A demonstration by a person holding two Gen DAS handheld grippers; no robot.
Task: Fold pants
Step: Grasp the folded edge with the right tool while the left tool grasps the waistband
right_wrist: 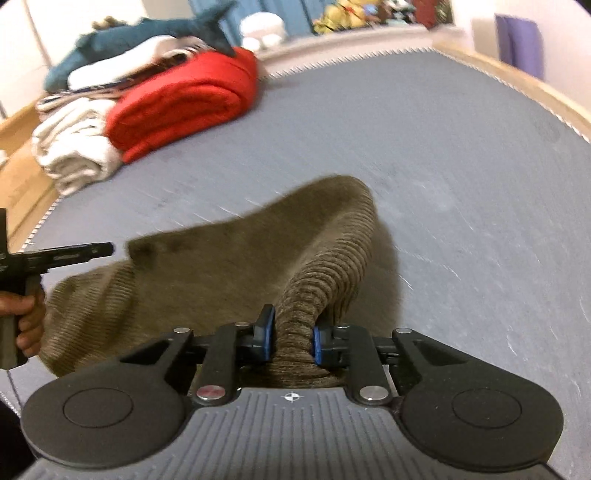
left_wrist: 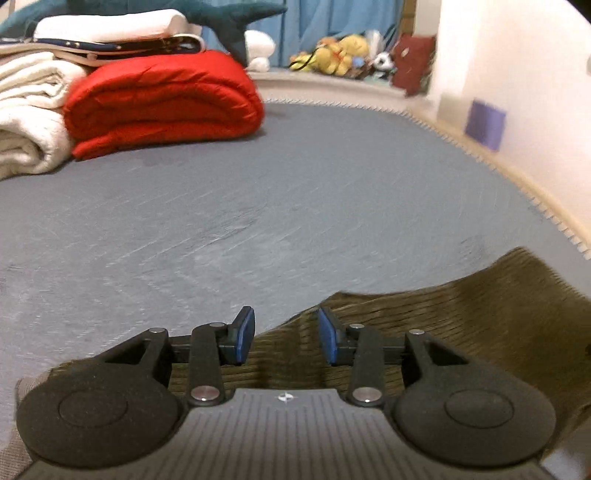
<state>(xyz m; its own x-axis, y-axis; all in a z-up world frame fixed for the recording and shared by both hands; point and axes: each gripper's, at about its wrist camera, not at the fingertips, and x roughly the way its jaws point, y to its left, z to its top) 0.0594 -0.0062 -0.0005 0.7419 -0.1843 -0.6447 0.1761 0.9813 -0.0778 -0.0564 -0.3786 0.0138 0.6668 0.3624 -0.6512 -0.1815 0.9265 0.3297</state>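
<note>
Grey bed sheet [right_wrist: 443,155] spreads wide, with a red blanket [right_wrist: 184,99] at eleven o'clock. Right gripper [right_wrist: 291,338] is clamped on a bunched fold of the olive ribbed pants [right_wrist: 229,266]. Left gripper [left_wrist: 286,336] has jaws apart, empty, over the pants' edge at five o'clock.

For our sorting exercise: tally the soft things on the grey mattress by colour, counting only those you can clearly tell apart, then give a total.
Olive-brown: 1, the ribbed pants
Red: 1, the folded quilt
Cream: 1, the folded blanket
Teal: 1, the plush shark
Total: 4
</note>
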